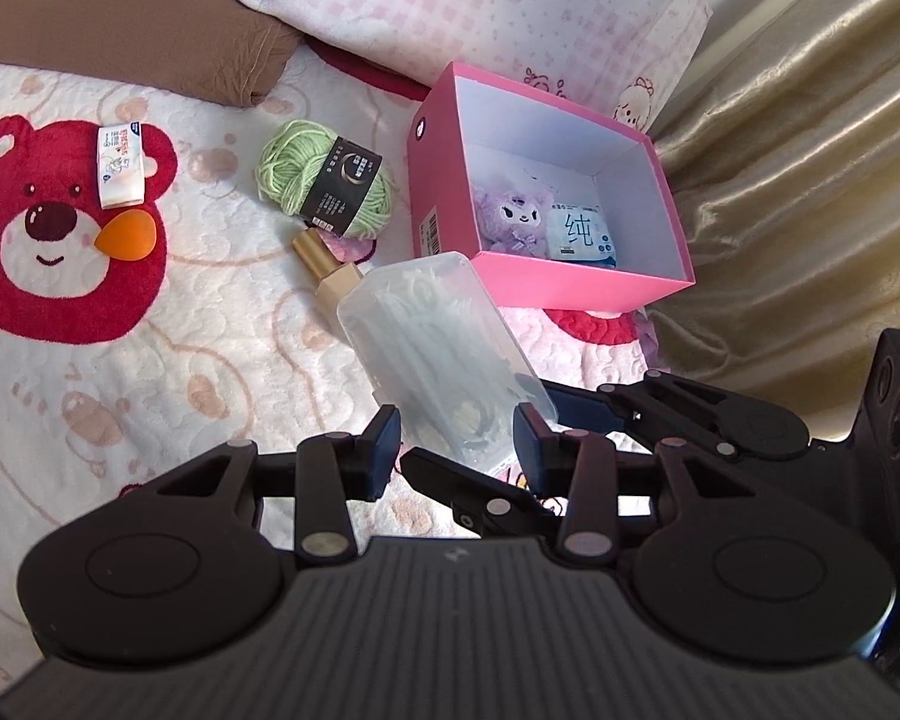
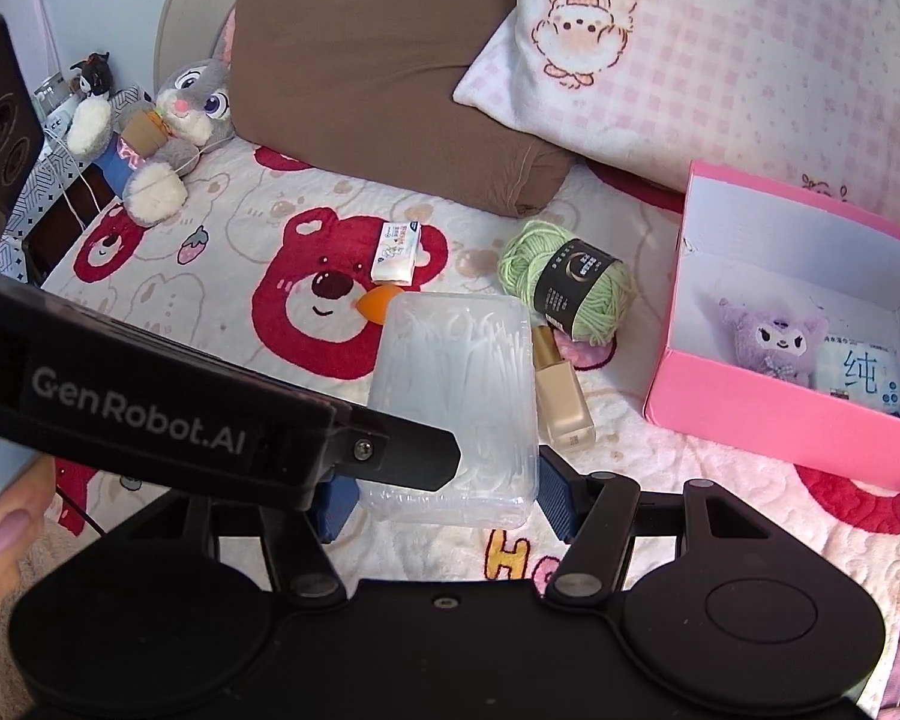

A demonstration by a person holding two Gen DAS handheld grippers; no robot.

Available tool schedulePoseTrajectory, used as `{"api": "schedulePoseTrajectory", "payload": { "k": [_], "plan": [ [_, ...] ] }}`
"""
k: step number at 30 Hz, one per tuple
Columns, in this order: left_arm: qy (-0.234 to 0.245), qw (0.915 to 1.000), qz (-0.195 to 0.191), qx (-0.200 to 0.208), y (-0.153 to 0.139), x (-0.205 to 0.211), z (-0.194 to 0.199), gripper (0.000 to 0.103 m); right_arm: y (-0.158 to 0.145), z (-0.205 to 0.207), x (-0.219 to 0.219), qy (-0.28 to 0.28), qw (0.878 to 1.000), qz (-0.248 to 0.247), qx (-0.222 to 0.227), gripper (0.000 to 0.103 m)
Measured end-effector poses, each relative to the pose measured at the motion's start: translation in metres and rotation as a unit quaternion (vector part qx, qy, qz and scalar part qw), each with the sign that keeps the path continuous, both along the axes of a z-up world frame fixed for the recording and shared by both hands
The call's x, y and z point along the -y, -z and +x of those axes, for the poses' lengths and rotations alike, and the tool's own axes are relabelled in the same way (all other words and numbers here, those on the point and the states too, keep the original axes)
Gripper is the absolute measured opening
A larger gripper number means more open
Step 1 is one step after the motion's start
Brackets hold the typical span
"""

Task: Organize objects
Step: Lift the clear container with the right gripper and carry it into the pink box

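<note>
A clear plastic box of floss picks point(image 1: 432, 336) point(image 2: 456, 372) hangs above the bear-print blanket, held from two sides. My left gripper point(image 1: 459, 444) is shut on its near end. My right gripper point(image 2: 444, 501) is shut across its width, blue pads on both side walls. On the blanket lie a green yarn ball point(image 1: 324, 186) point(image 2: 564, 282), a gold-capped foundation bottle point(image 1: 330, 276) point(image 2: 561, 396), an orange sponge point(image 1: 127, 233) point(image 2: 373, 303) and a tissue pack point(image 1: 120, 165) point(image 2: 397, 252). The open pink box point(image 1: 570, 282) point(image 2: 768, 414) holds a purple plush point(image 1: 513, 219) and a wipes pack point(image 1: 582, 234).
A brown pillow point(image 2: 378, 78) and a pink checked pillow point(image 2: 720, 60) lie behind the items. A grey rabbit plush point(image 2: 168, 126) sits at the far left. A golden curtain point(image 1: 810, 150) hangs beside the pink box. A person's hand point(image 2: 0, 534) shows at the lower left.
</note>
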State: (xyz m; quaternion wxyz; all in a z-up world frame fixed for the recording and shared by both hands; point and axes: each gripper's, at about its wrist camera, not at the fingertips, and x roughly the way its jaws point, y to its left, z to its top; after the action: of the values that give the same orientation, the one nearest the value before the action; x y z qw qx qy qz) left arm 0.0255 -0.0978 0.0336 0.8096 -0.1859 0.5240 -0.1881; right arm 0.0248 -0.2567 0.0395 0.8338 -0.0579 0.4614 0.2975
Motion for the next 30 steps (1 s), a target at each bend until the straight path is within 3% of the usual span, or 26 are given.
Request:
{"api": "schedulePoseTrajectory", "payload": {
  "k": [14,23,30],
  "plan": [
    [0.042,0.9985,-0.013,0.032,-0.028,0.053,0.025,0.038,-0.027,0.007,0.045,0.026,0.996,-0.015,0.08,0.065],
    [0.07,0.9962,-0.018,0.048,-0.022,0.113,0.077,0.038,-0.025,0.048,0.089,0.082,0.989,-0.03,0.119,0.064],
    [0.075,0.9947,-0.019,0.068,-0.019,0.153,0.127,0.04,-0.02,0.091,0.113,0.094,0.98,-0.053,0.167,0.064]
  ]
}}
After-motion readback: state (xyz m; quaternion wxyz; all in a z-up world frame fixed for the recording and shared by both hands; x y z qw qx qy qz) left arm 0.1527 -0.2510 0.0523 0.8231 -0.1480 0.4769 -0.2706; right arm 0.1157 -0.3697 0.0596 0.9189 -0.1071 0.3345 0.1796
